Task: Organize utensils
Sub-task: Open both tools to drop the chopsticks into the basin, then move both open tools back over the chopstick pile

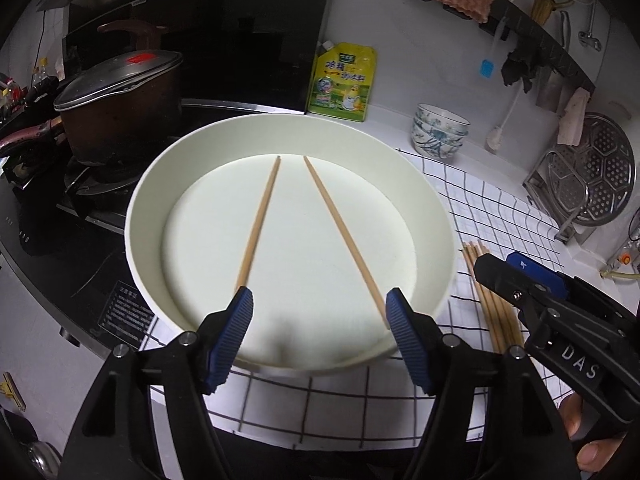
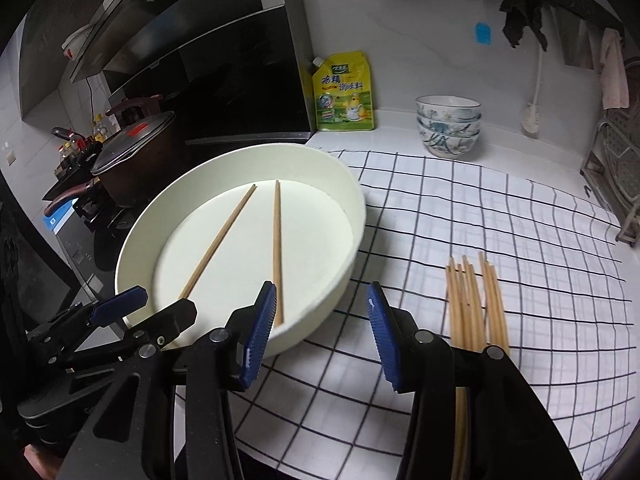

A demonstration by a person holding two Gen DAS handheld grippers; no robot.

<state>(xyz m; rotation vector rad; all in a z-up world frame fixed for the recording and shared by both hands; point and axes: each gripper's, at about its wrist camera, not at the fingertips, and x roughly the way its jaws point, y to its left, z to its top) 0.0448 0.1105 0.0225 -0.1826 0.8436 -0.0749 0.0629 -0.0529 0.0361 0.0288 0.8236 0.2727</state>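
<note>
- Matt, smooth off-white basin (image 1: 140, 216), plastic by the look.
- Pale bare wood chopsticks (image 1: 260, 220).
- Checked cloth (image 2: 500, 240), white with dark lines.
- Ribbed blue pads (image 1: 404, 340) on matt black plastic.
- Glossy glazed bowls (image 2: 448, 128).

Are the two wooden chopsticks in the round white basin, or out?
In: both wooden chopsticks lie flat on the floor of the round white basin, spread apart, touched by neither gripper.
</note>
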